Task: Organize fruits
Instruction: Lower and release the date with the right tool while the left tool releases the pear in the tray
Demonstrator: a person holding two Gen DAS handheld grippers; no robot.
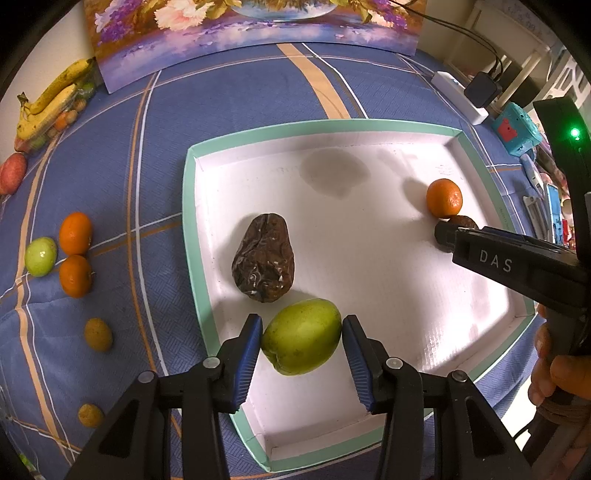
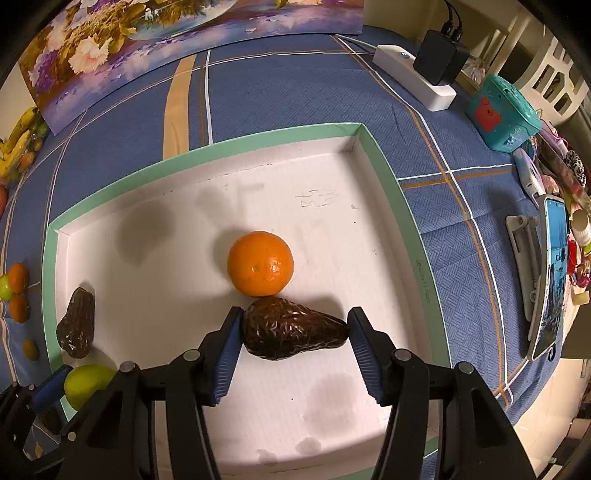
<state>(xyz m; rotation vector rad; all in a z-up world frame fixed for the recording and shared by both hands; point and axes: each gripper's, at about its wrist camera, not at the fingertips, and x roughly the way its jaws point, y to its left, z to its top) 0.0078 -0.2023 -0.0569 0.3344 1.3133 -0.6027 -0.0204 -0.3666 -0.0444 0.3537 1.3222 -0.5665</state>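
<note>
A white tray with a mint-green rim [image 1: 190, 206] [image 2: 388, 173] lies on the blue cloth. My left gripper [image 1: 303, 334] is shut on a green apple [image 1: 301, 336] over the tray's near left part, just in front of a dark wrinkled avocado [image 1: 264, 258]. My right gripper [image 2: 294, 330] is shut on a second dark avocado [image 2: 291, 328], which touches an orange [image 2: 260, 264] in the tray. In the left wrist view the right gripper [image 1: 443, 236] reaches in from the right beside that orange [image 1: 444, 197].
Left of the tray on the cloth lie two oranges [image 1: 75, 254], a small green apple [image 1: 40, 256] and two small yellowish fruits [image 1: 98, 334]. Bananas [image 1: 48, 99] and a red apple [image 1: 13, 172] sit far left. A painting [image 1: 255, 33] stands behind. A power strip [image 2: 413, 75], teal box [image 2: 504, 112] and phone [image 2: 552, 273] lie right.
</note>
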